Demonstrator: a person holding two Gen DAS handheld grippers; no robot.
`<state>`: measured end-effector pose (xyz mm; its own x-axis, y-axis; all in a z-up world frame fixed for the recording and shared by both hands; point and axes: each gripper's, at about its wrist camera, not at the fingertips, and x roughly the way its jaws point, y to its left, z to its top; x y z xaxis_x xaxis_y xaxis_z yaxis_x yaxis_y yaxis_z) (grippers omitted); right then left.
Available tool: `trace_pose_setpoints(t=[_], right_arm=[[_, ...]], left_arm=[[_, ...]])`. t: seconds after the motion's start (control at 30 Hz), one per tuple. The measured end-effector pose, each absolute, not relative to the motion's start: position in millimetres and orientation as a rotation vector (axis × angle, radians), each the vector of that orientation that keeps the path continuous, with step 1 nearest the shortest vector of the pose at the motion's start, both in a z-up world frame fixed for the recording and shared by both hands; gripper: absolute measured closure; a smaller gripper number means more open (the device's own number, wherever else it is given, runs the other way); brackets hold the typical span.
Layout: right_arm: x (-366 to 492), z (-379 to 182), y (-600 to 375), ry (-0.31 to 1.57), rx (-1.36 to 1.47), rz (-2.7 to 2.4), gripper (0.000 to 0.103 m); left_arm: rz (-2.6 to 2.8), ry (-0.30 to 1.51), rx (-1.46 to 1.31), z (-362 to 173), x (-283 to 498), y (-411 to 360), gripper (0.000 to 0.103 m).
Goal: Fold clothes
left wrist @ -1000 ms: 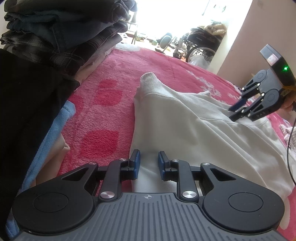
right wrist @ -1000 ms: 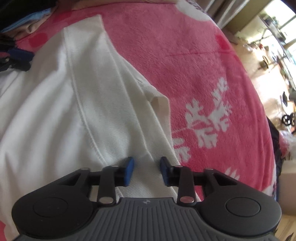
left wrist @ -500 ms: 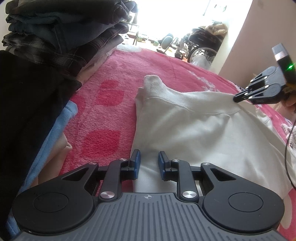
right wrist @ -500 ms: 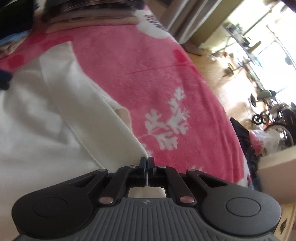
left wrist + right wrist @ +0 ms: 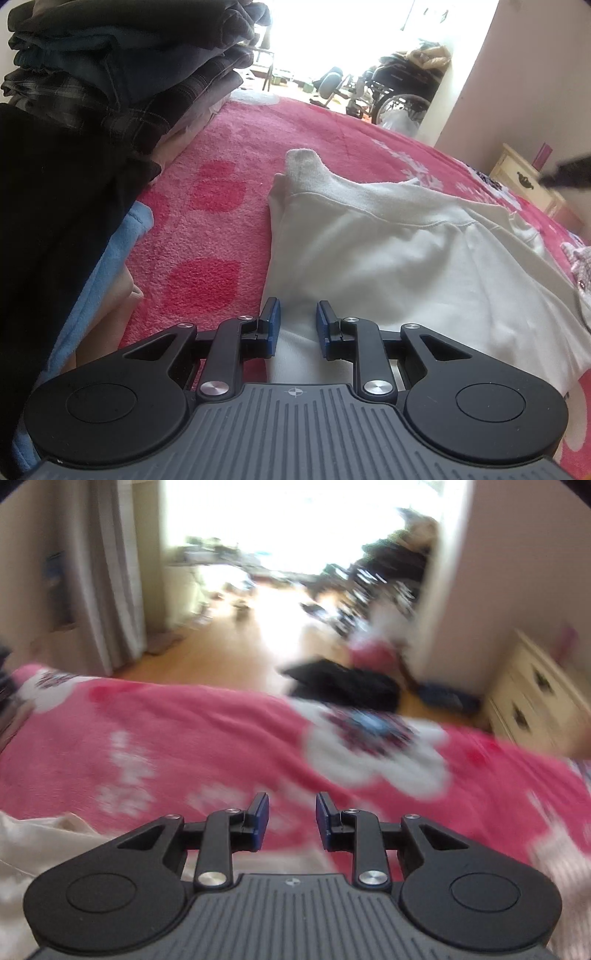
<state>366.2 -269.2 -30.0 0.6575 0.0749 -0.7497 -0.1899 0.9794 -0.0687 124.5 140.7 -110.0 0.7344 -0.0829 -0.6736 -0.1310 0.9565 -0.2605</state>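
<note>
A white sweatshirt (image 5: 388, 266) lies spread on the pink blanket (image 5: 214, 229), its cuffed sleeve end pointing away. My left gripper (image 5: 297, 325) rests at its near hem, jaws a little apart, with white cloth showing in the gap and no pad visibly pressing on it. In the left wrist view my right gripper (image 5: 565, 173) is a dark blur at the far right edge, off the garment. Its own blurred view shows the right gripper (image 5: 291, 819) above bare blanket (image 5: 184, 731), jaws opening with nothing between them. A corner of the sweatshirt (image 5: 44, 842) shows at lower left.
A tall stack of folded dark clothes (image 5: 122, 66) stands at the left, with a black garment (image 5: 48, 221) and light blue cloth (image 5: 110, 258) below it. A cream chest of drawers (image 5: 535, 701) stands beyond the bed's right side. Dark clothes (image 5: 343, 683) lie on the floor.
The right gripper, shut on the sweatshirt's edge half a second ago, has let go, rolled and swung away up and to the right. The left gripper has stayed put.
</note>
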Motion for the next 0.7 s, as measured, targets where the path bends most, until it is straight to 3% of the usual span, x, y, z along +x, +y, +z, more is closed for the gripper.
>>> trace_pose_setpoints(t=[0.33,0.6,0.7], right_arm=[[356.4,-60.8,-267.7,0.986,-0.058,0.203,0.073],[417.5,-96.3,-254.5,1.273,0.346,-0.063,0.071],[424.5,-104.8,-256.3,1.289,0.394,-0.129,0.071]], left_arm=[[0.029,0.751,-0.288,-109.5,124.9,139.2,0.08],[0.036,0.747,-0.29,-109.8,124.7,138.4,0.08],[0.033,0.744,-0.29,-110.4,124.2,138.9,0.08]])
